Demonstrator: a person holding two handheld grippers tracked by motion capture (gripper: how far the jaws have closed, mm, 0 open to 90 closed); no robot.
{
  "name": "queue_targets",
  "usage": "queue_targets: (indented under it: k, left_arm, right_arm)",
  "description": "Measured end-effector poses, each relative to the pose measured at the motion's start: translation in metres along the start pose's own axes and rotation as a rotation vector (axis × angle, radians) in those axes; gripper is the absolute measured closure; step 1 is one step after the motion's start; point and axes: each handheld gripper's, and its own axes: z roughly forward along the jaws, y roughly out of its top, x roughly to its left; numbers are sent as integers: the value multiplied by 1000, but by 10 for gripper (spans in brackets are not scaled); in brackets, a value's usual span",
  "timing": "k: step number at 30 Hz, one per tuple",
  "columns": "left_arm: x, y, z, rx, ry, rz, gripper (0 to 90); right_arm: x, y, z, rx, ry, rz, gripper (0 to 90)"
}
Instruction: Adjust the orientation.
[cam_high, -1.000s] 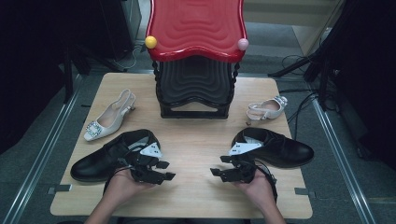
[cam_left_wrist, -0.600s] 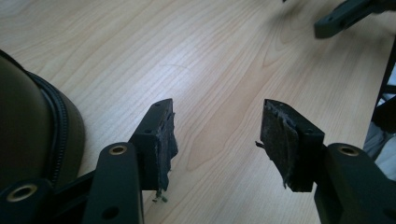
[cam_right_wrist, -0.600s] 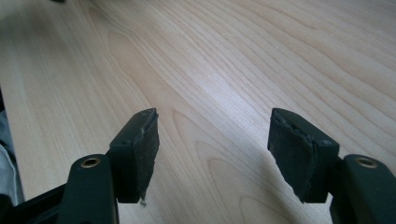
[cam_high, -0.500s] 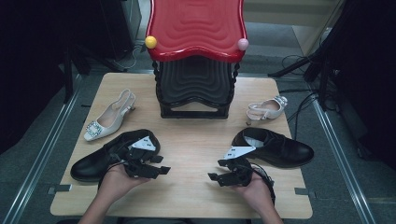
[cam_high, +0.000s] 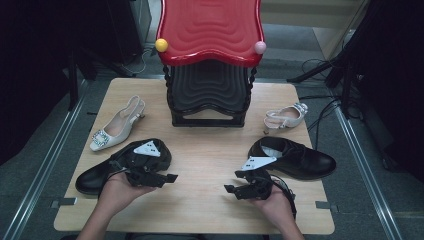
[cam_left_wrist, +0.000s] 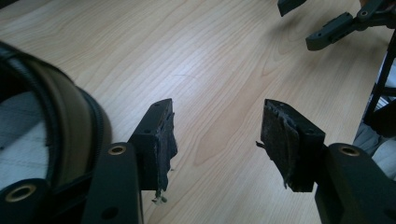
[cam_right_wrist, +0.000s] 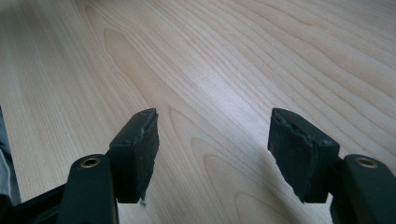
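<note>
Left gripper (cam_high: 167, 177) agape – black shoe (cam_high: 95, 176) just beside, untouched

I work in what looks like a lab or recording room, not a home. My wooden desk (cam_high: 200, 210) sits between metal rails (cam_high: 37, 190) on grey carpet (cam_high: 395, 200), with black curtains (cam_high: 30, 60) on both sides and cables (cam_high: 325, 107) trailing over the floor. Shoes are laid out like props around a red-topped rack (cam_high: 210, 30), and black stand legs (cam_high: 345, 75) rise at the right.
</note>
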Motion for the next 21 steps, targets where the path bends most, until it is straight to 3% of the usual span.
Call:
queue_targets:
  k: [5,13,18,20,21]
  left_arm:
    - [5,-1,-13,4,19,-24,445]
    - [18,-1,-37,-19,97,-47,473]
    - [28,8,-37,-5,122,-62,508]
    - [33,13,-32,22,128,-75,532]
    - [38,16,-25,57,167,-91,523]
  right_arm:
    - [3,1,3,18,0,-16,338]
    - [4,6,8,29,-1,-29,334]
    - [4,10,13,37,1,-43,331]
    - [4,13,15,39,1,-51,330]
    - [3,14,16,31,10,-50,330]
